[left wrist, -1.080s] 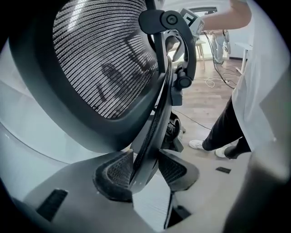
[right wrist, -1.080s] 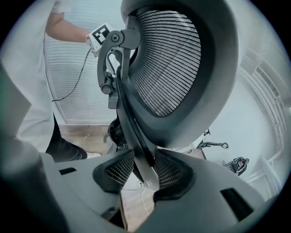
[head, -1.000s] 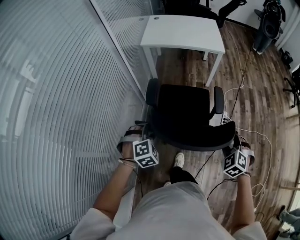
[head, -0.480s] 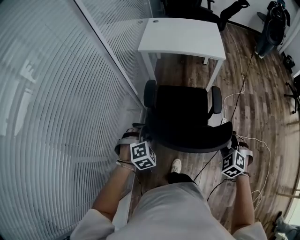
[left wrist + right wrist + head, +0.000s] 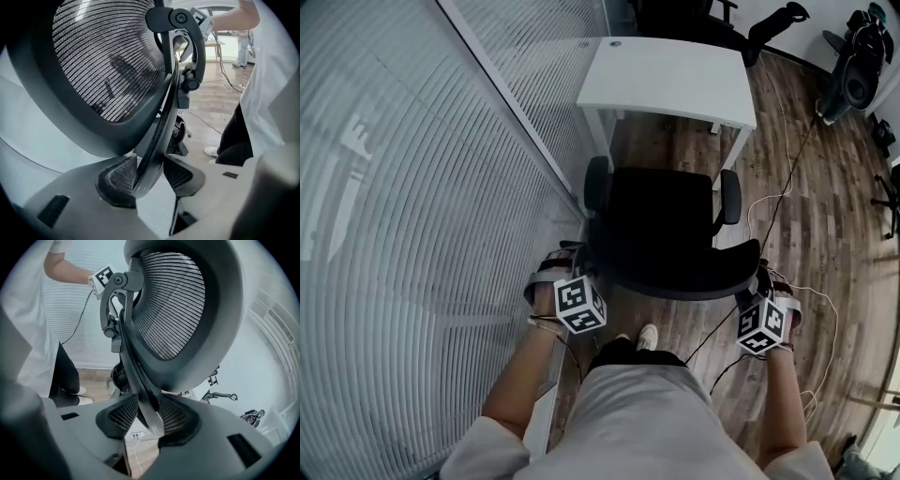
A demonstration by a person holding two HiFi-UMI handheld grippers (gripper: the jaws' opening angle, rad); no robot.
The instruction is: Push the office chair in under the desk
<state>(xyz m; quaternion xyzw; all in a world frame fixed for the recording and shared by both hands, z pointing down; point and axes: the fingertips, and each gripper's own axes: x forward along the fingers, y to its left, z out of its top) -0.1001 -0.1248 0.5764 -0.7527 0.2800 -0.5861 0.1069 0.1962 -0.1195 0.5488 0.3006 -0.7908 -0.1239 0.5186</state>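
A person stands behind a black office chair (image 5: 666,225) in a room with a wooden floor (image 5: 825,225), holding a tool on either end of its backrest (image 5: 694,277). The chair faces a small white table (image 5: 675,70) and stands just short of it. The front of the seat lies close to the table's near edge. The seat, both armrests (image 5: 596,183) and the backrest are out in the open on the table's near side, not beneath it.

The left tool (image 5: 150,176) is clenched on the backrest, its ribbed pads (image 5: 117,176) pressing the dark rim of the mesh back from both sides. The right tool (image 5: 143,420) grasps the opposite end of the same backrest in the same way. That end's rim runs down between its pads (image 5: 173,418) and touches both. Both tools sit on the side of the chair away from the table.

A wall of pale slatted blinds (image 5: 412,206) runs past one end of the table and on alongside the chair. A white cable (image 5: 766,202) trails over the floorboards off the table's other end. One light shoe (image 5: 648,336) of the person shows on the floor just behind the chair, on the side away from the table.
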